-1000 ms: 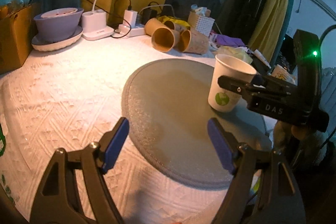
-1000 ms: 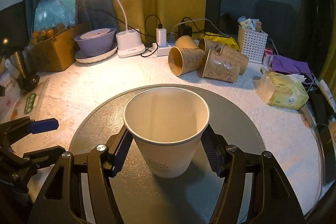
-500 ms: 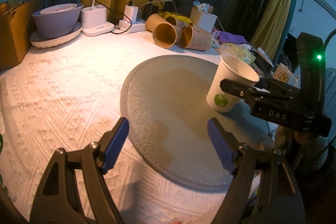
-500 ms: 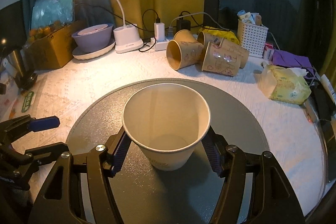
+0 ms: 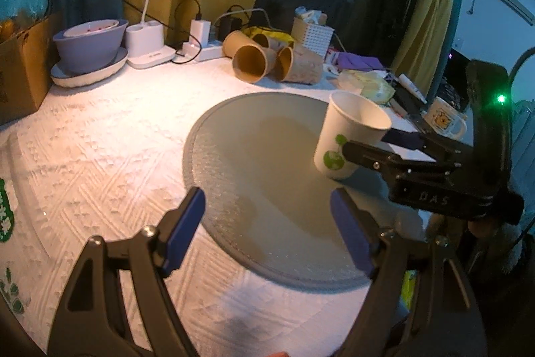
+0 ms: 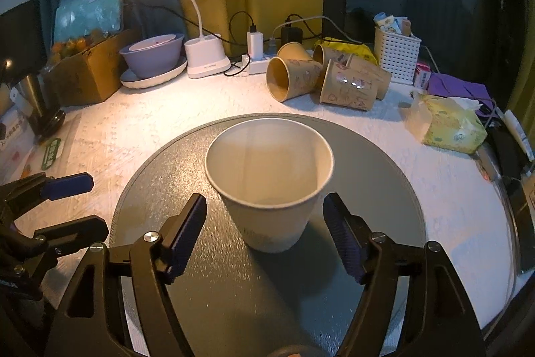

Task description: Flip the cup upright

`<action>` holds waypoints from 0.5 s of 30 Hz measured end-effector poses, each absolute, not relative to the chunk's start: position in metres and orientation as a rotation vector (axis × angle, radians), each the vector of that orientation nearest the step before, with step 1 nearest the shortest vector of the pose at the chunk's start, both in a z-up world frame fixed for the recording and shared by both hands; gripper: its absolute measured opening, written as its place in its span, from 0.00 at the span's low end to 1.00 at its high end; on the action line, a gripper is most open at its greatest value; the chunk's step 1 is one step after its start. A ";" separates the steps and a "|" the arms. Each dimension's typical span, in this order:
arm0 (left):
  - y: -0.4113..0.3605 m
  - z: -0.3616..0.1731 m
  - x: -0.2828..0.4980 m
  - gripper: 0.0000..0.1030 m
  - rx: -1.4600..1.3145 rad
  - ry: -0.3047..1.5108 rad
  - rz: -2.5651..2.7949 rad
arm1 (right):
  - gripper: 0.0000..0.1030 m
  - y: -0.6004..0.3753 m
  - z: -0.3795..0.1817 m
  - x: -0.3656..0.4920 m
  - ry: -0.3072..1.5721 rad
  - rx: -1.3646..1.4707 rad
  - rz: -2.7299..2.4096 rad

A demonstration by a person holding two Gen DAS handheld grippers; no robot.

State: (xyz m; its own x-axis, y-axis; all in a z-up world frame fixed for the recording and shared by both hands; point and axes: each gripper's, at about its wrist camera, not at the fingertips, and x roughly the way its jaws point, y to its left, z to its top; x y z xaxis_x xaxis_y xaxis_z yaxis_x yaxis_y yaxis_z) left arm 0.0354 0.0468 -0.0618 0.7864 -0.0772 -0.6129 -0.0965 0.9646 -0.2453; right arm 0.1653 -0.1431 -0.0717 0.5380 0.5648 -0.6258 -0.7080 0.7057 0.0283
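Note:
A white paper cup (image 6: pixel 269 179) with a green logo stands upright, mouth up, on the round grey mat (image 6: pixel 200 273). My right gripper (image 6: pixel 265 236) is open, its blue pads on either side of the cup and clear of its wall. In the left wrist view the cup (image 5: pixel 349 139) stands at the mat's (image 5: pixel 260 176) right side with the right gripper (image 5: pixel 374 144) around it. My left gripper (image 5: pixel 267 233) is open and empty over the mat's near left edge.
Several brown paper cups (image 6: pixel 294 79) lie on their sides at the back. A lit desk lamp (image 6: pixel 204 56), a purple bowl (image 6: pixel 152 56), a cardboard box (image 6: pixel 90 76), a white basket (image 6: pixel 396 56) and a tissue pack (image 6: pixel 451 126) ring the white tablecloth. A mug (image 5: pixel 446 119) stands at the right.
My right gripper has opened and let go of the cup, which now stands on the mat on its own. The left gripper has barely moved.

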 end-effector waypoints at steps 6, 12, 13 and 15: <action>0.037 -0.053 0.026 0.77 -0.256 0.654 0.003 | 0.73 -0.158 -0.061 0.153 0.629 -0.231 0.756; 0.024 -0.041 0.014 0.78 -0.237 0.634 -0.006 | 0.73 -0.177 -0.049 0.140 0.608 -0.224 0.730; 0.022 -0.040 0.013 0.78 -0.236 0.632 -0.007 | 0.73 -0.181 -0.047 0.137 0.603 -0.222 0.726; 0.017 -0.036 0.010 0.80 -0.230 0.627 -0.011 | 0.73 -0.188 -0.043 0.133 0.597 -0.219 0.720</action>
